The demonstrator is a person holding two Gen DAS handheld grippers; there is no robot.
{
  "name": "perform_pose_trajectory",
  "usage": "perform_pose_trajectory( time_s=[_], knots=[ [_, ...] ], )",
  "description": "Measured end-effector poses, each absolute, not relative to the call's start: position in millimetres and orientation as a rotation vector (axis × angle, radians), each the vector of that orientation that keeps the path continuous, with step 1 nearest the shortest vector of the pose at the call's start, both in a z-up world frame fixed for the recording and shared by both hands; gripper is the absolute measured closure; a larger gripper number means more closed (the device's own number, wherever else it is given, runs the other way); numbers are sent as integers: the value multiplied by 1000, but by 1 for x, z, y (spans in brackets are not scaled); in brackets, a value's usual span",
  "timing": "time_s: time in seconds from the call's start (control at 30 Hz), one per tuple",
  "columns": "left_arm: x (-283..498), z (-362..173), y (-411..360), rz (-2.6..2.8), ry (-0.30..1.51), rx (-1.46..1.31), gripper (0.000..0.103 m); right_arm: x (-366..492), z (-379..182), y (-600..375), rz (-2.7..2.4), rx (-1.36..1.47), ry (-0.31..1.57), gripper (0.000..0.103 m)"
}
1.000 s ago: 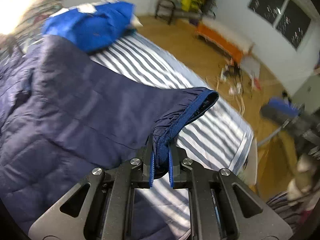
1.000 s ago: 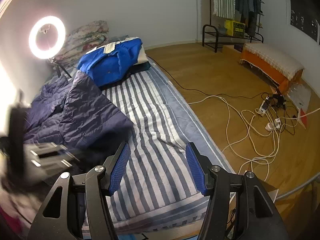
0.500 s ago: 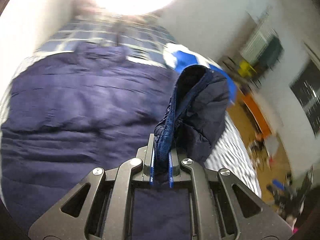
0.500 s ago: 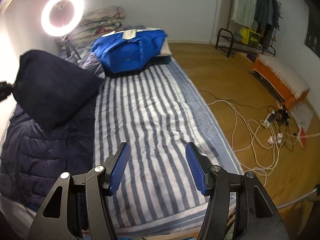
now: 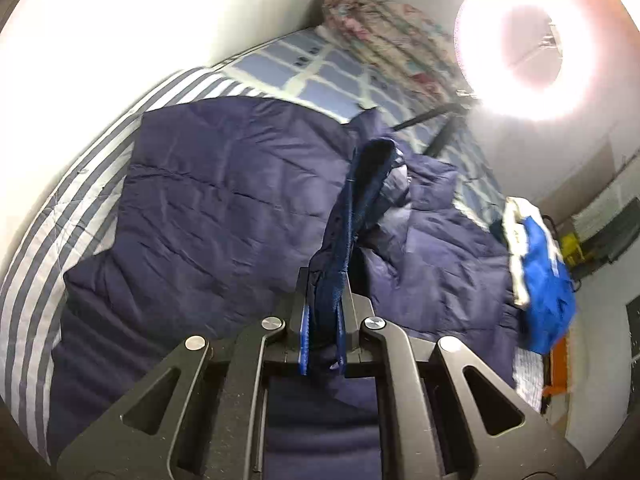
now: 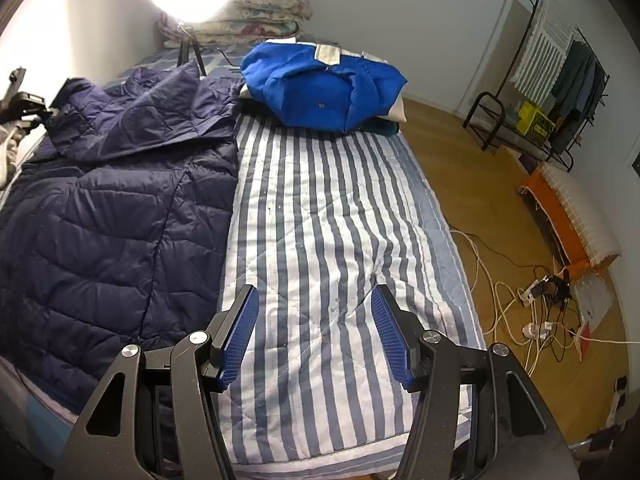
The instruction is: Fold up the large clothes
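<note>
Your left gripper (image 5: 322, 320): jaws pinched tight on blue-trimmed cuff (image 5: 360, 200) of navy quilted jacket (image 6: 112, 216); sleeve raised above jacket body. Jacket itself spread flat on left half of striped mattress (image 6: 320, 220), one part folded over near collar end. Your right gripper (image 6: 316, 328): jaws about half apart, nothing between pads, poised over bare stripes. Folded blue garment (image 6: 324, 88) at far end of mattress; ring light (image 5: 524, 40) glaring beyond.

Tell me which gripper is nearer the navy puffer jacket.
Left. The left gripper is clamped on the navy puffer jacket; the right gripper hangs open over the striped mattress beside it.
</note>
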State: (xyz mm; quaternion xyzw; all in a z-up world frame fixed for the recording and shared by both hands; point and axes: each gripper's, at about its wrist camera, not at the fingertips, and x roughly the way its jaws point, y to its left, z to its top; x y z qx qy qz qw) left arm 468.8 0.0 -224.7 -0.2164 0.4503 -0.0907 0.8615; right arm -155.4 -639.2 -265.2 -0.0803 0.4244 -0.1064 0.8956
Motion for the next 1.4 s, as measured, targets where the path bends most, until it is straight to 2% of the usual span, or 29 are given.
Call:
perform_pose_trajectory(
  time_s=[0.23,0.27,0.37,0.4,0.43,0.5,0.53,0.73,0.87,0.93,1.0,1.03,1.07,1.1,1.3,1.4],
  knots=[
    [480,-277,21,-122,1031,-484,93,-149,-269,-630,-215,-185,896,45],
    [483,-282,25,-125,1047,-486,86,-148,-270,-628,-213,-195,899,45],
    [484,-284,31,-131,1042,-474,77,-146,-273,-622,-198,-219,908,45],
    [484,-282,31,-126,1033,-454,77,-146,-273,-622,-196,-223,910,45],
    [485,-279,28,-126,1027,-433,77,-145,-274,-621,-196,-224,911,45],
    [492,-276,17,-110,1026,-336,96,-145,-274,-621,-195,-222,914,45],
    [496,-274,11,-94,1017,-278,97,-145,-274,-621,-196,-220,915,45],
    [523,-264,18,-20,938,-324,98,-147,-273,-615,-208,-243,909,45],
    [536,-279,17,27,971,-258,97,-146,-275,-615,-219,-255,920,45],
    [538,-286,13,22,999,-200,90,-145,-276,-614,-220,-261,923,45],
    [537,-283,11,7,1015,-204,69,-143,-277,-613,-215,-266,924,45],
    [535,-277,14,-12,1027,-230,48,-142,-278,-611,-209,-268,922,45],
    [533,-272,15,-16,1027,-238,41,-142,-278,-610,-205,-268,920,45],
    [528,-264,17,-19,1016,-243,38,-141,-279,-609,-200,-270,917,45],
    [477,-203,34,-115,954,-156,37,-119,-280,-604,-86,-201,914,45],
    [445,-190,54,-100,949,-136,37,-92,-277,-589,-16,-242,898,45]
  ],
)
